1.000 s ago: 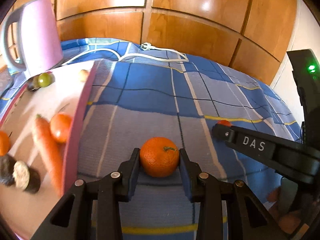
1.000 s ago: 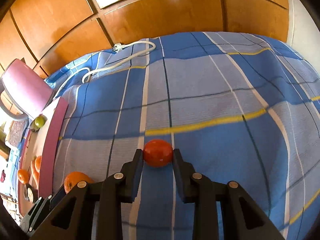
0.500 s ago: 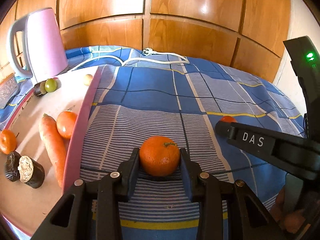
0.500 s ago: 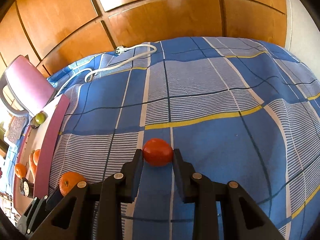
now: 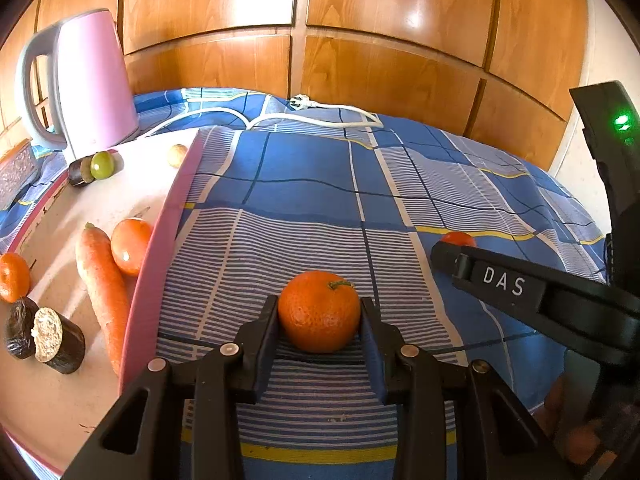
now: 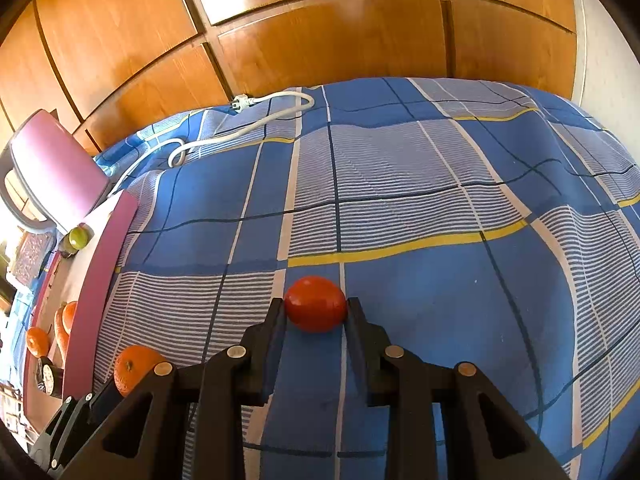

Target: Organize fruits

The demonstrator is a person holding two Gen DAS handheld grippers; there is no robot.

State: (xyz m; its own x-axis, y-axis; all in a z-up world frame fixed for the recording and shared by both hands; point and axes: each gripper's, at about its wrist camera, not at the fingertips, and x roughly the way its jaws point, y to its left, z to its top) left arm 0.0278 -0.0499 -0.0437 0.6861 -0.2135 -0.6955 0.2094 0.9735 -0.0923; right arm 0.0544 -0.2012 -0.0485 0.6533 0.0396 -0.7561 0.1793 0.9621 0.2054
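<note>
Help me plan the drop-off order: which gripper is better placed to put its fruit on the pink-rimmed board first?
Left, probably. The left gripper holds the mandarin right beside the board's pink rim. The right gripper, holding the red tomato, sits farther out over the blue cloth, with the left gripper between it and the board.

Bright daylight from the left, glare on wood panels [image 5: 400,4], sharp focus, fisheye-bent dark corners

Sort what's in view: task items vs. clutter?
Job:
- tangerine, in left gripper
- tomato, in right gripper
- pink tray with second tangerine, green grape

Lying about:
- pink kettle
- white power cord
- carrot
</note>
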